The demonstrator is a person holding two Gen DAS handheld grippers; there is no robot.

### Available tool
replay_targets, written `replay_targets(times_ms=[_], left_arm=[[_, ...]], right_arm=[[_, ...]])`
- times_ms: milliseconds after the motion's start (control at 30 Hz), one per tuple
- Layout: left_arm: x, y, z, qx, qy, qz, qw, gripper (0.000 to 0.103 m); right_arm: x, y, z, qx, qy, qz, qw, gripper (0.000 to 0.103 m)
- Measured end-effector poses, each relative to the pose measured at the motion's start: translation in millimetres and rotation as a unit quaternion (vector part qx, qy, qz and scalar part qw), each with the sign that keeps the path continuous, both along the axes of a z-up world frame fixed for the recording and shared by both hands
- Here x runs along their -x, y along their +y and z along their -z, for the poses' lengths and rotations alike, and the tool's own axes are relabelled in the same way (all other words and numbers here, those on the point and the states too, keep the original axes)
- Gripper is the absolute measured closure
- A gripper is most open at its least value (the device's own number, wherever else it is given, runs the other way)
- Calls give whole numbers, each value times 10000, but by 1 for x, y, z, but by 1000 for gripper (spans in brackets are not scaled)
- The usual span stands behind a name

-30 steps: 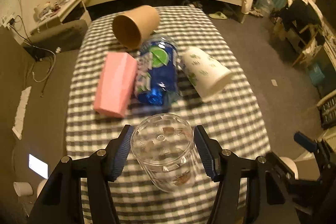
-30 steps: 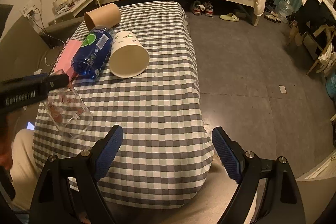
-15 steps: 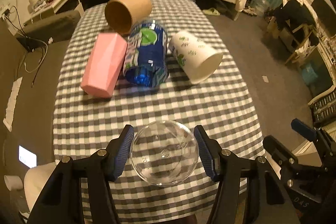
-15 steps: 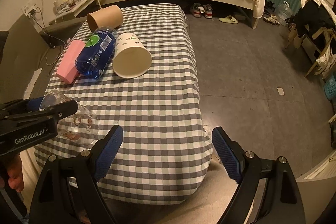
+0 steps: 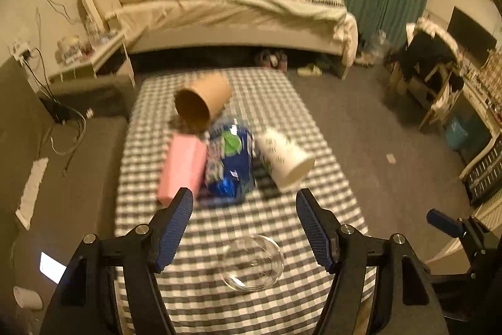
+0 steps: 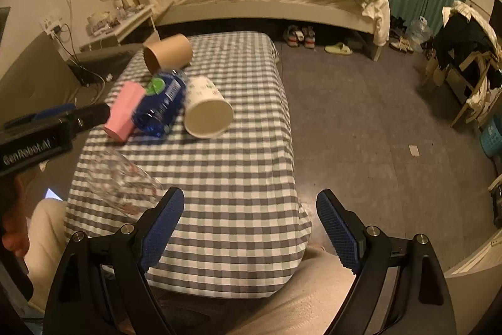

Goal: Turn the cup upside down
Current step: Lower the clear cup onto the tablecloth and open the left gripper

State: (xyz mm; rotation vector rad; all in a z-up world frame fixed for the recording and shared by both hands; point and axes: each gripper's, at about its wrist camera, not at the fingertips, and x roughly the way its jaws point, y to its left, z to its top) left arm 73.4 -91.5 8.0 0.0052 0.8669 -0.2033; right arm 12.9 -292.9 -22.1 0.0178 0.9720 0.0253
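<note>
A clear plastic cup (image 5: 252,262) stands on the checked tablecloth (image 5: 282,102) near the front edge, its round base facing up. In the right wrist view the cup (image 6: 122,184) shows as a blurred clear shape at the table's front left. My left gripper (image 5: 244,228) is open and empty, raised above and just behind the cup. My right gripper (image 6: 248,231) is open and empty over the table's front right corner.
A brown paper cup (image 5: 200,105), a pink cup (image 5: 182,168), a blue bottle (image 5: 232,165) and a white paper cup (image 5: 287,160) lie on their sides in the table's middle. A bed (image 5: 238,11) stands behind, a chair (image 5: 429,71) to the right.
My left gripper has opened and let go of the clear cup, then lifted away. The cup now rests on the table, base up. The right gripper has stayed open.
</note>
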Motion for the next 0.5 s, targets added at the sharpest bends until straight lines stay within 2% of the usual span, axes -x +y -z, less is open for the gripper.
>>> replay_targets(times_ms=[233,500], left_arm=[[34,32,-45,91,-670,-130,9976,32],[68,59,-53,-75,-892,-261,9956,32]], right_arm=[[15,18,-36,-111,-421,-180,9989,16],[30,42,-58,-142,-710,-410,9965,16]])
